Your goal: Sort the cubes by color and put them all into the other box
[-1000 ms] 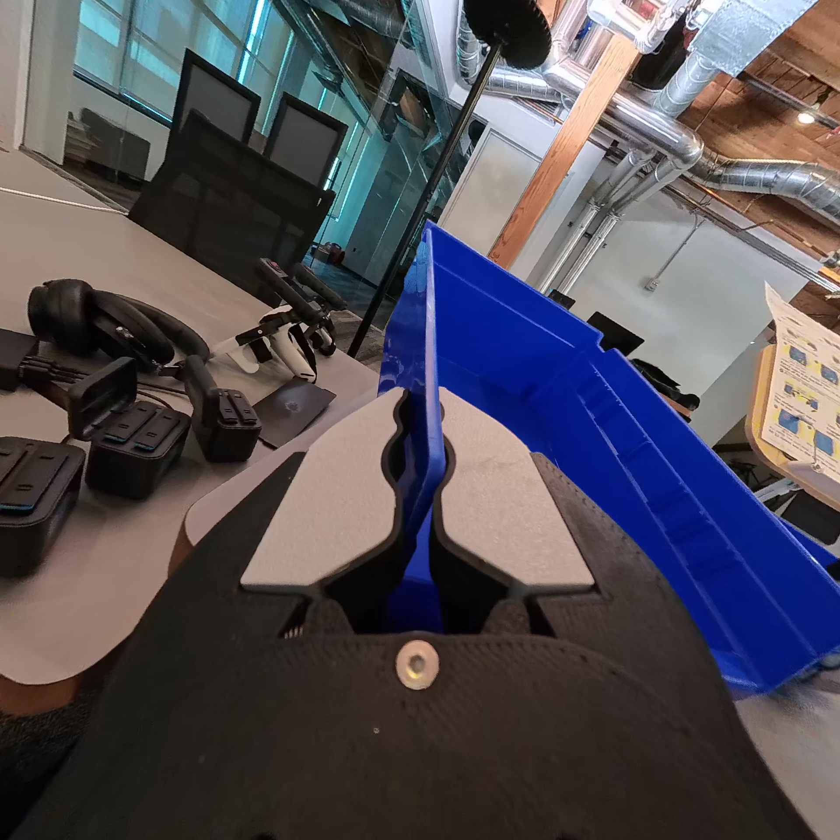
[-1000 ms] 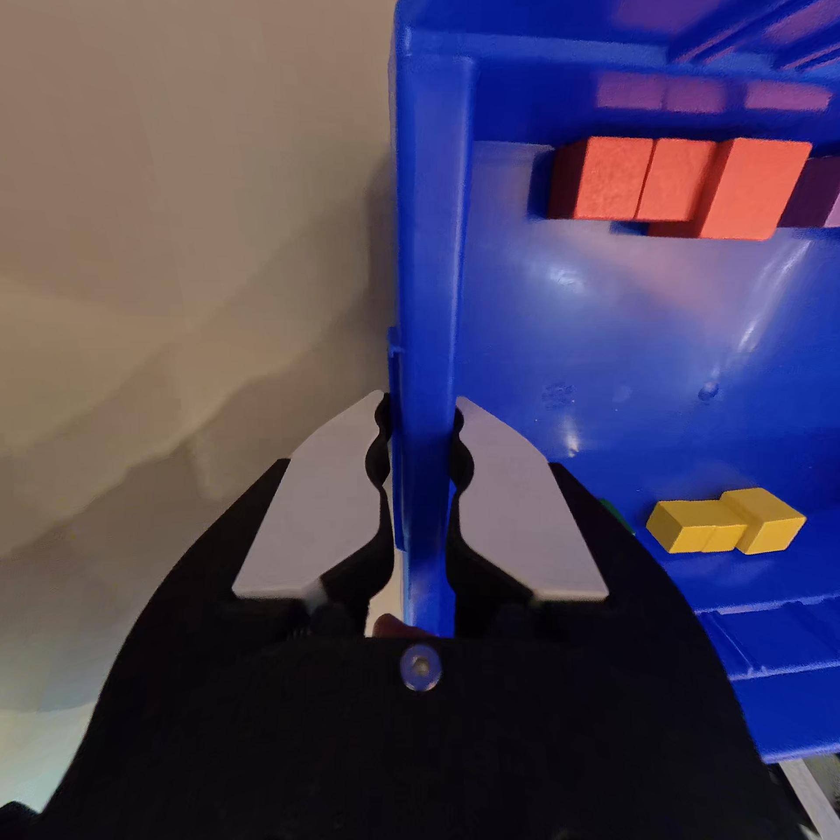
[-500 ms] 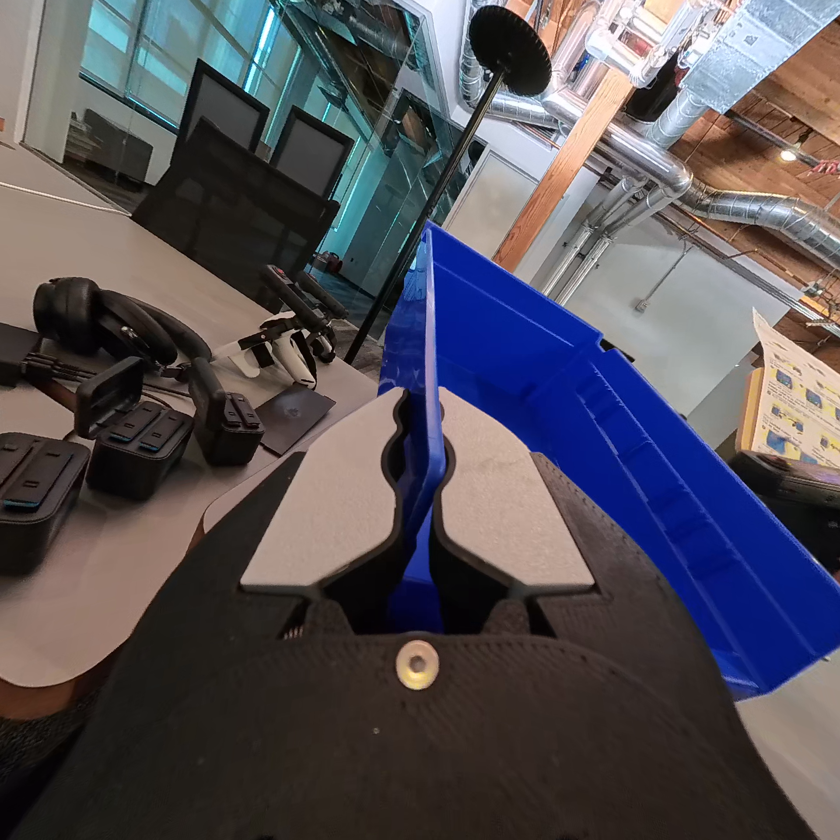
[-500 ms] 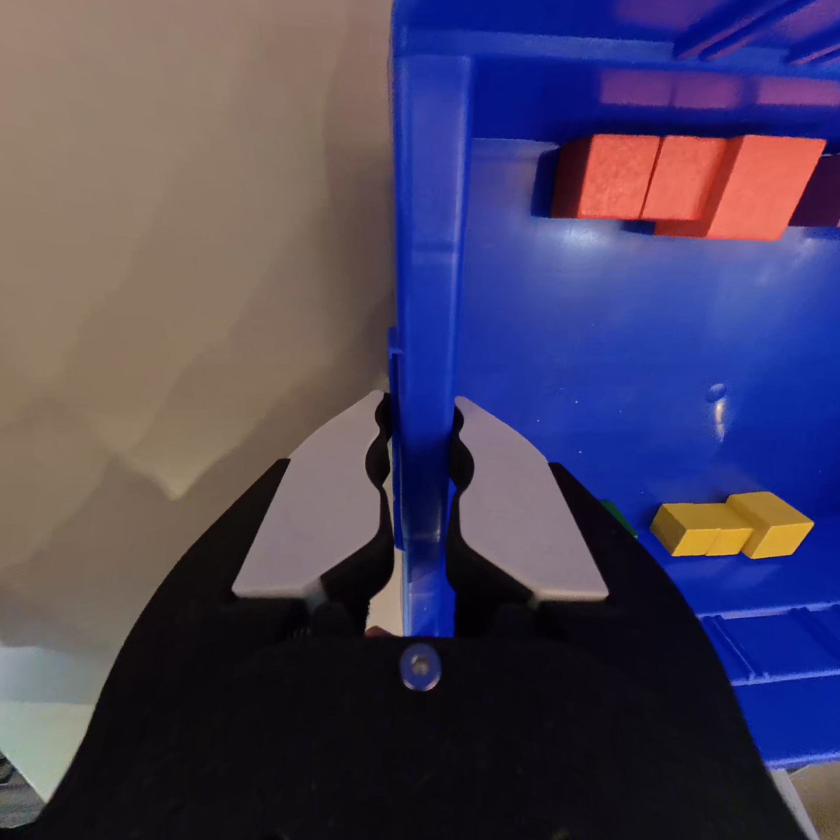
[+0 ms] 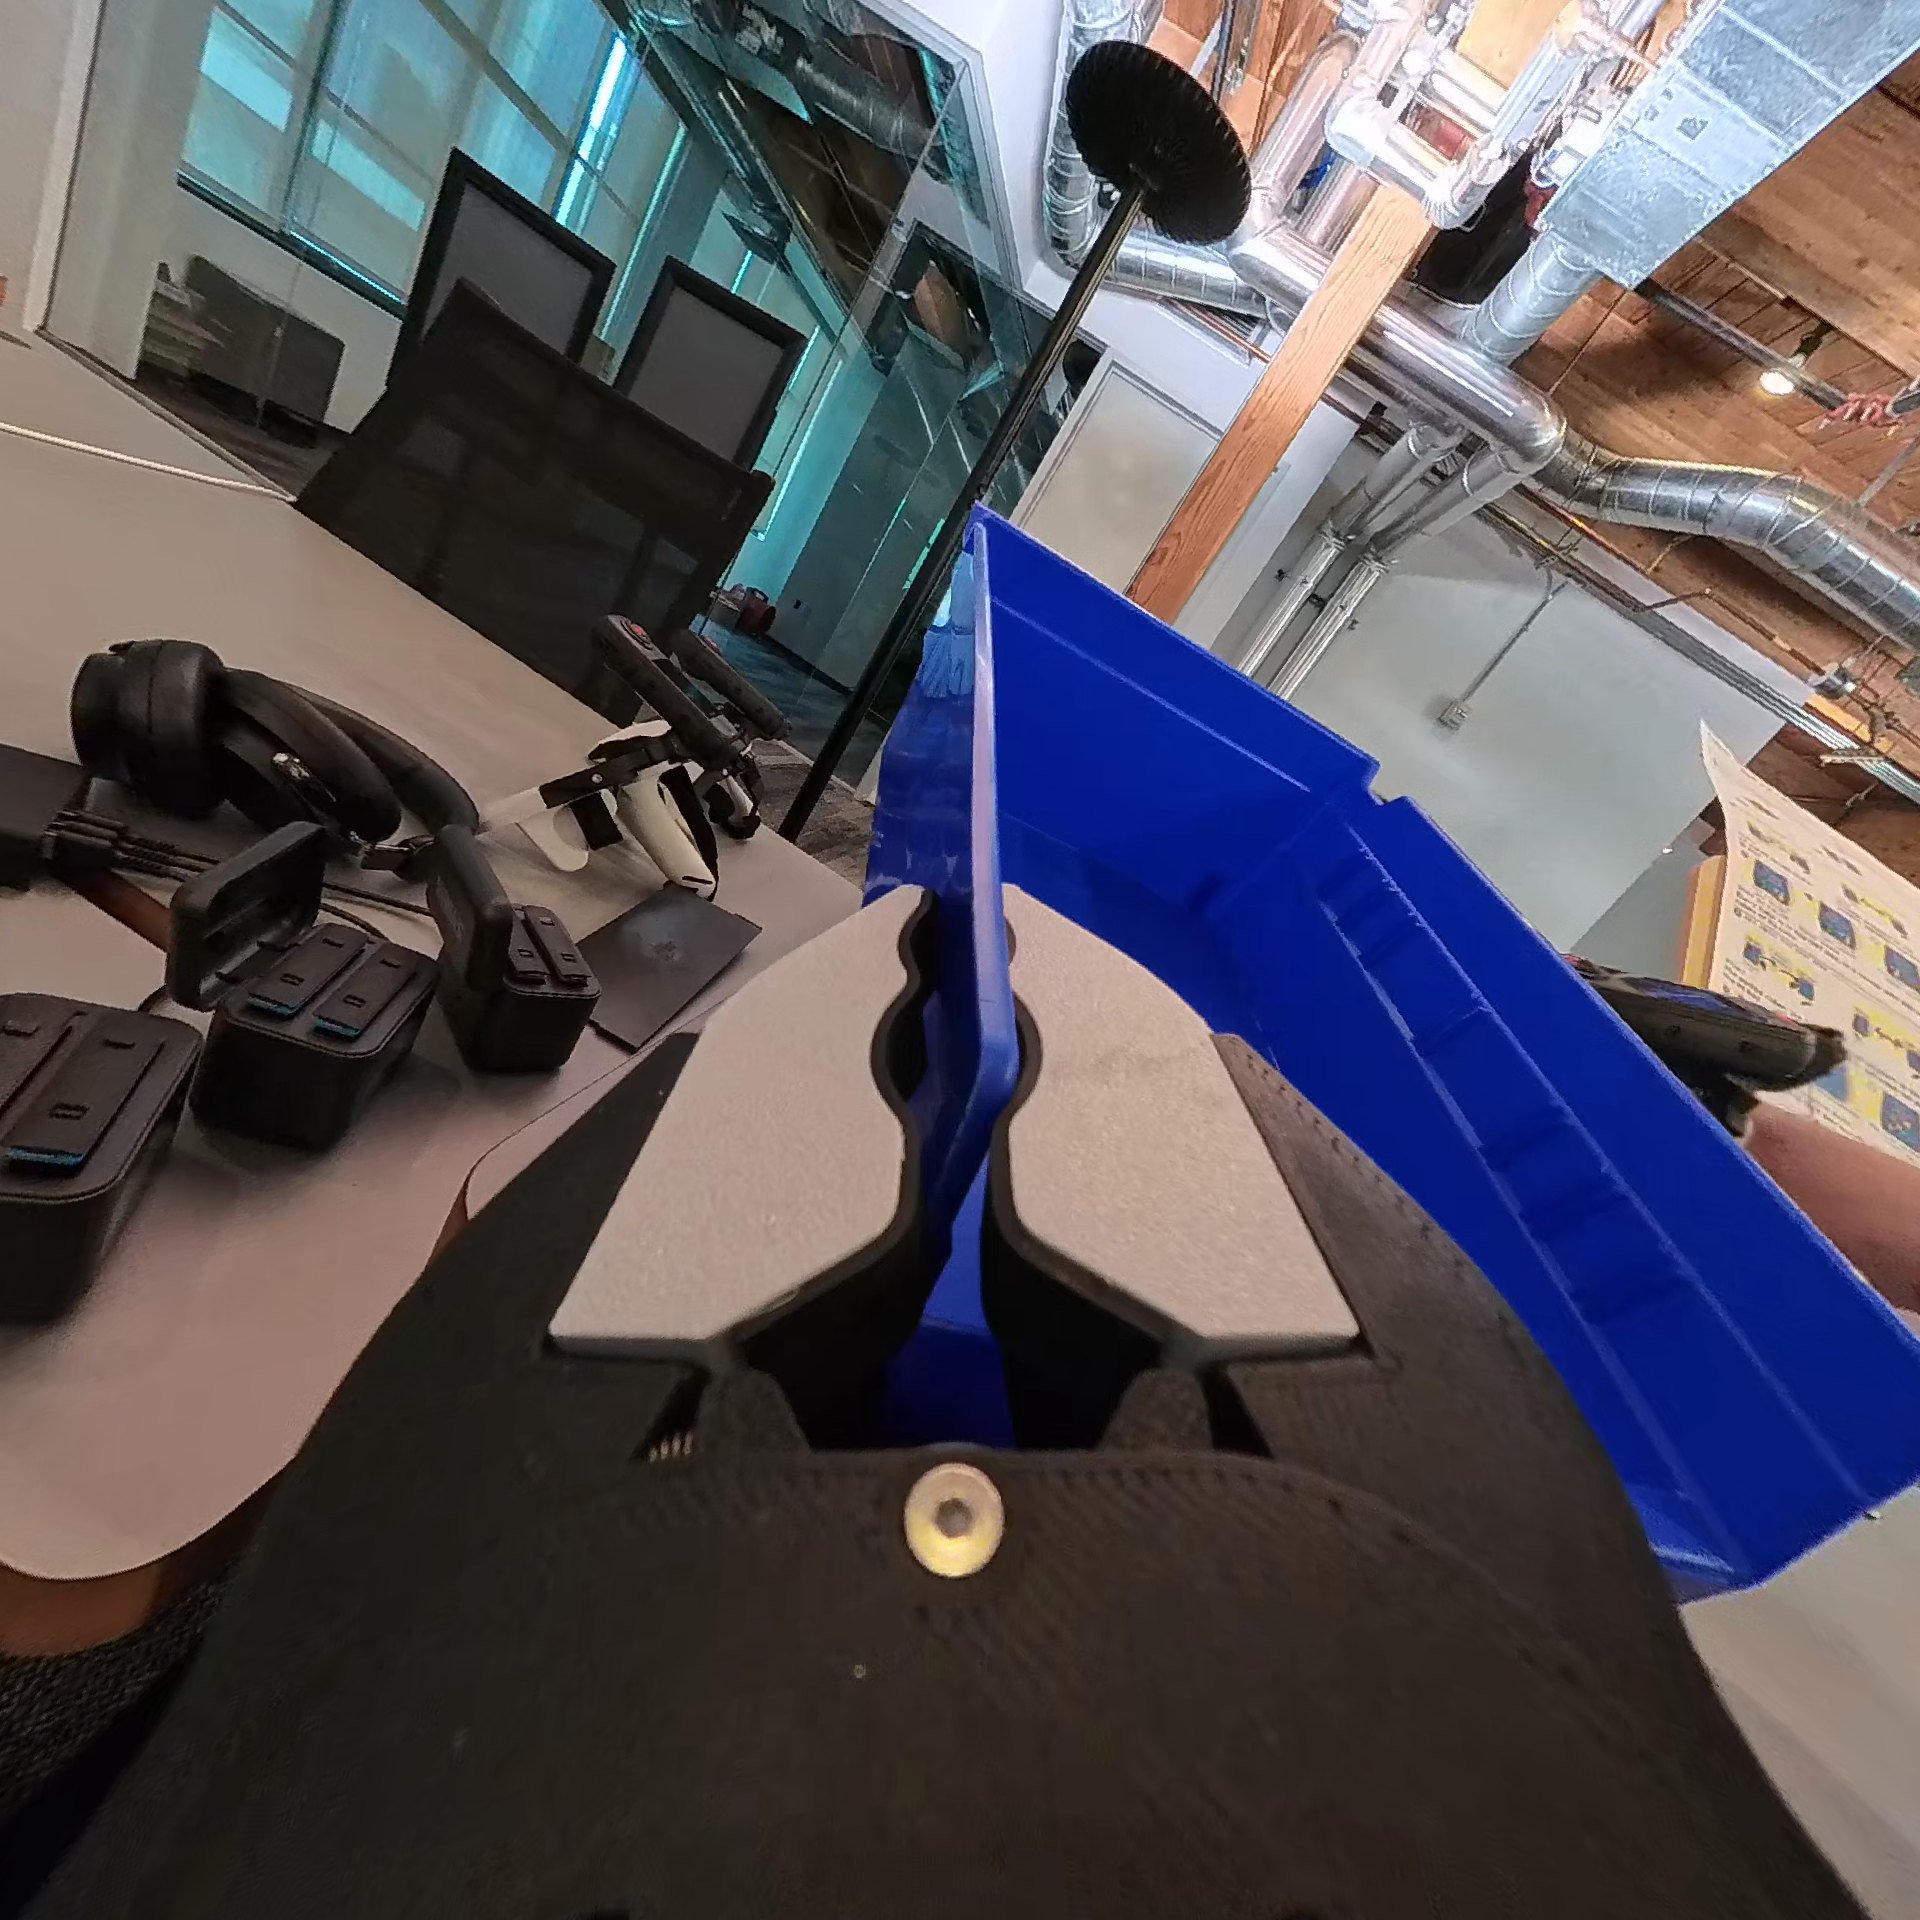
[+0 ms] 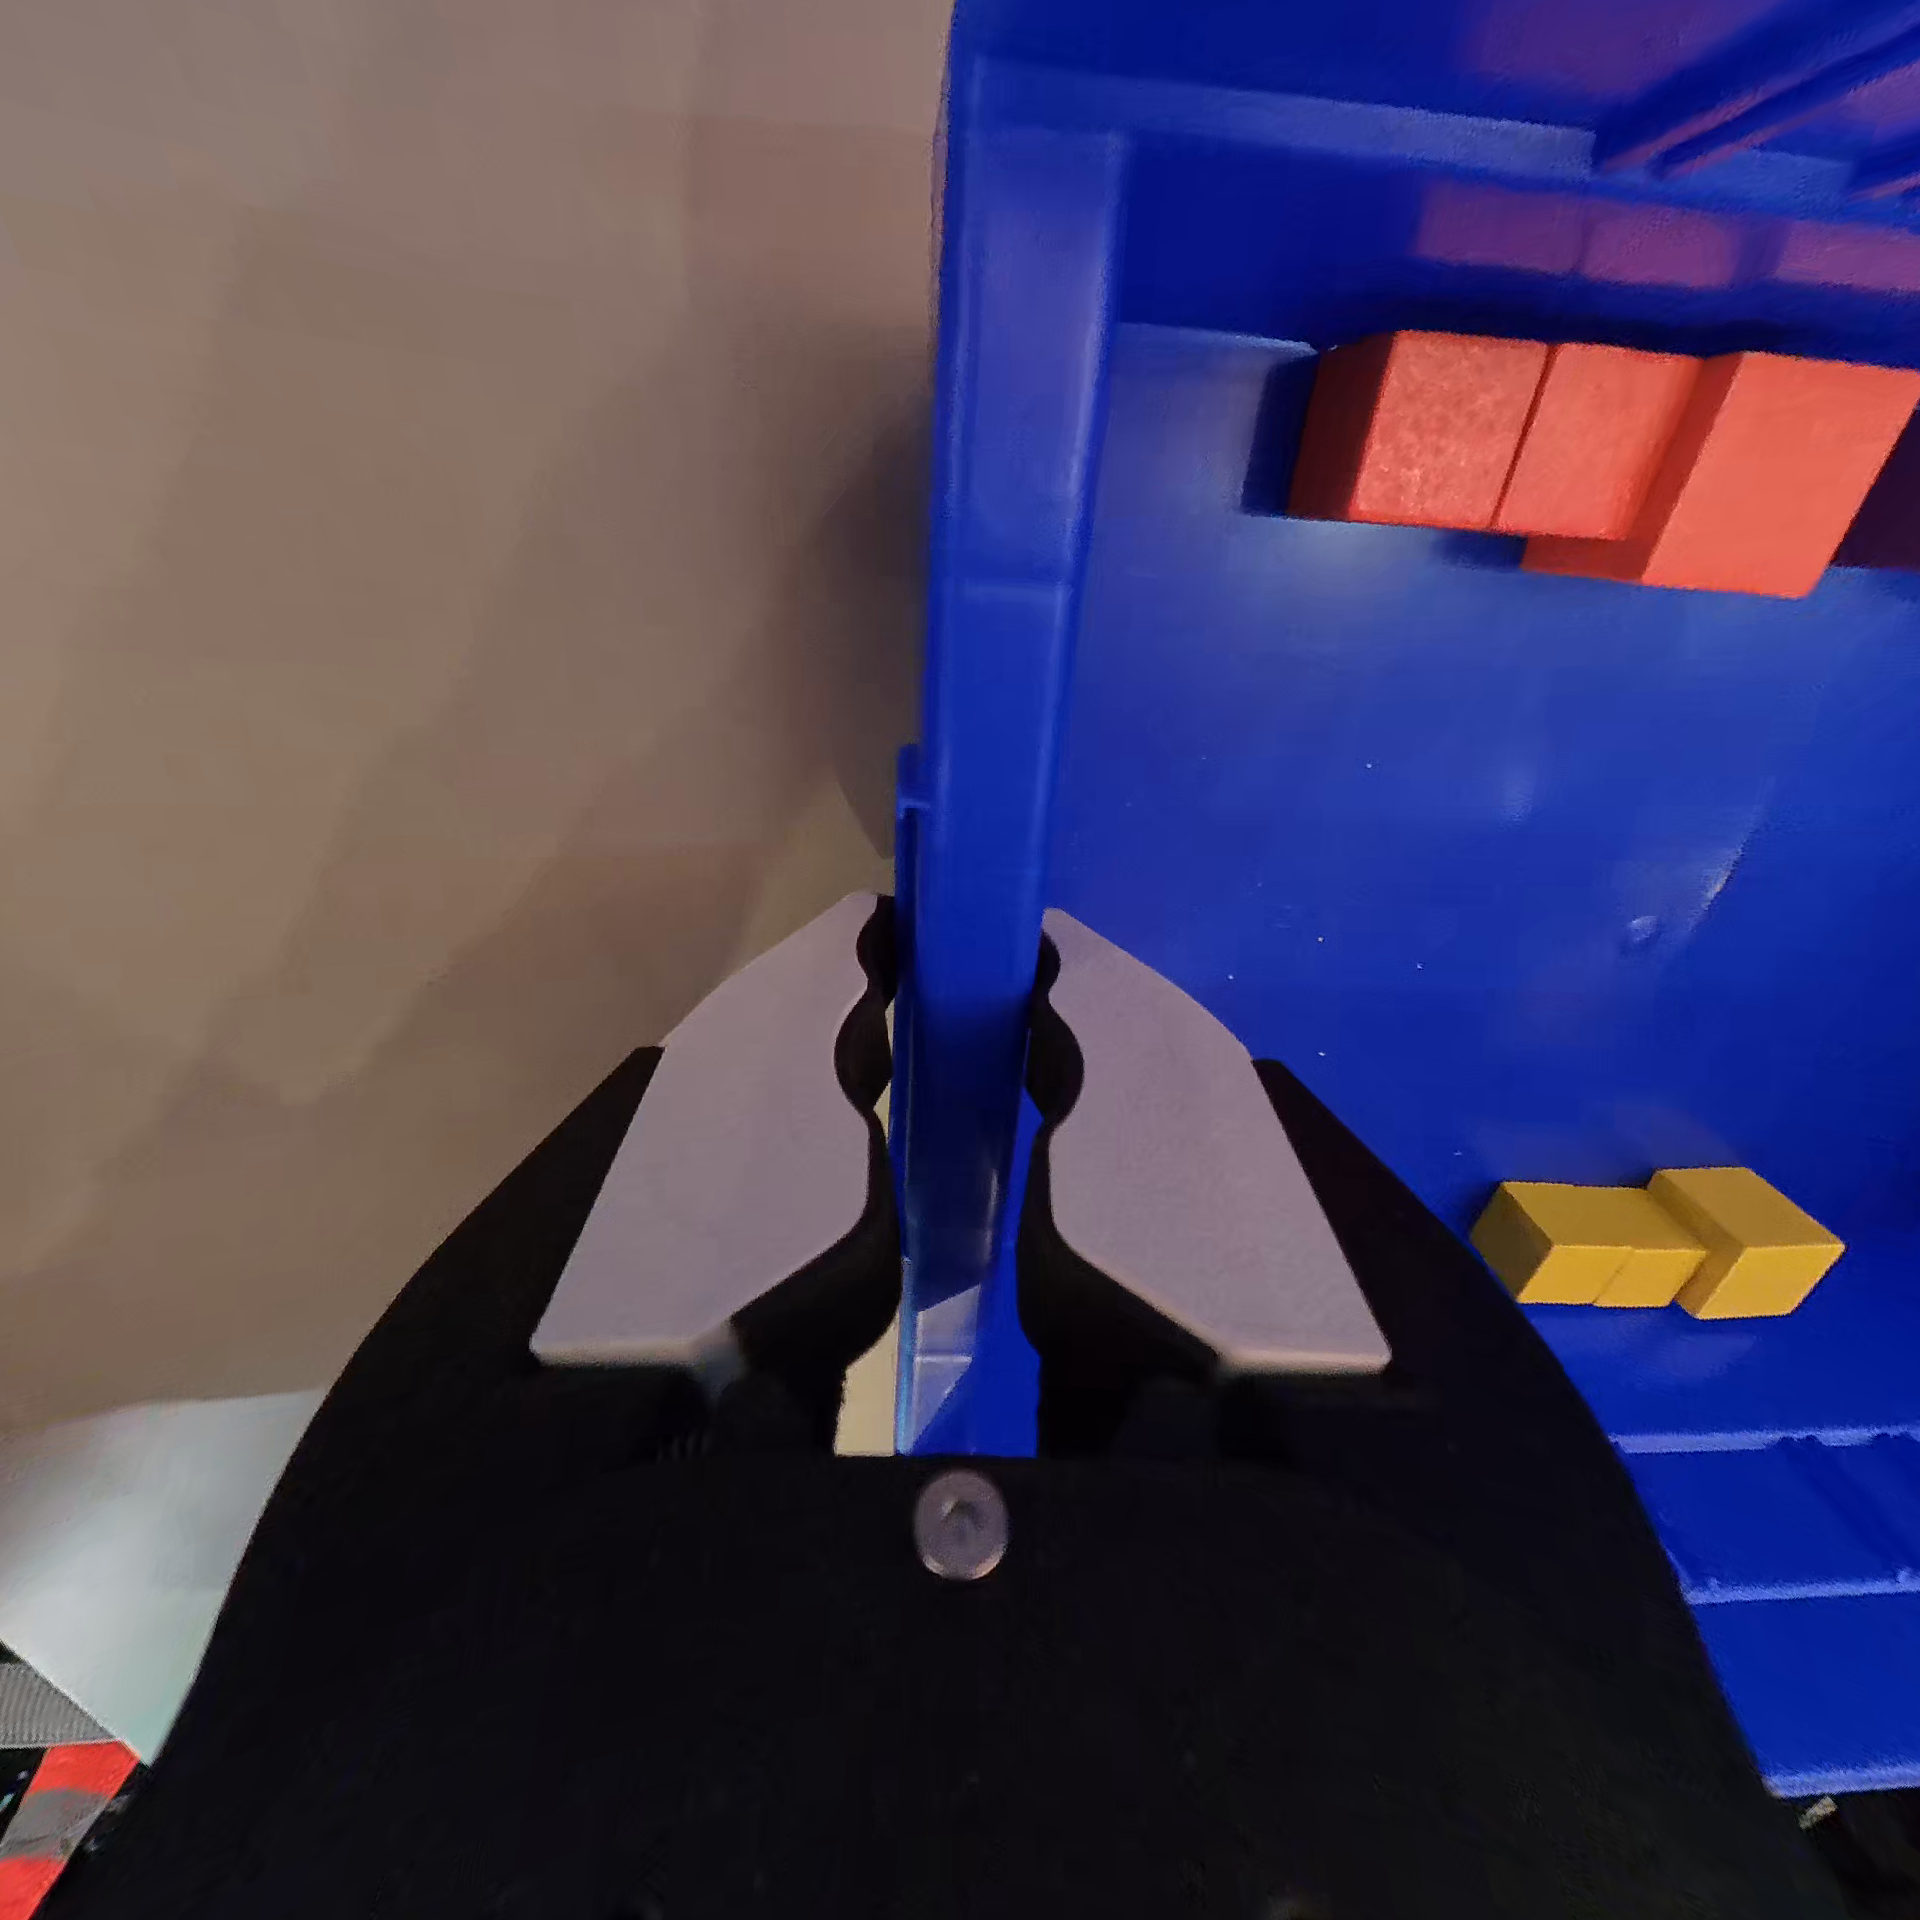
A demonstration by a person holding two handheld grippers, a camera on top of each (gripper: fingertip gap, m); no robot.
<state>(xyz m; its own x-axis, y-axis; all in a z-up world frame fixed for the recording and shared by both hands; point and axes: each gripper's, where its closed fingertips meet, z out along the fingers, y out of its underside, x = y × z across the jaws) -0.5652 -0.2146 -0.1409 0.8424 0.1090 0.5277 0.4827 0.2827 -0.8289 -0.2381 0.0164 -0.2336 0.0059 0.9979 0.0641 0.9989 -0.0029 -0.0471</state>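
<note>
The left gripper [image 5: 961,935] is clamped on the blue bin [image 5: 1455,1018] wall. The right gripper [image 6: 961,925] is clamped on its wall [image 6: 997,623]; inside, orange cubes [image 6: 1600,457] lie against the far wall, yellow cubes [image 6: 1652,1247] nearer.

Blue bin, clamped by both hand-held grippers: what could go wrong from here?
1. The left hand-held gripper and right hand-held gripper each pinch only a thin wall of the blue bin; it could slip or twist.
2. The orange cubes and yellow cubes lie loose in separate groups; tipping may slide them together and undo the sorting.
3. Headphones and black cases lie close beside the bin.
</note>
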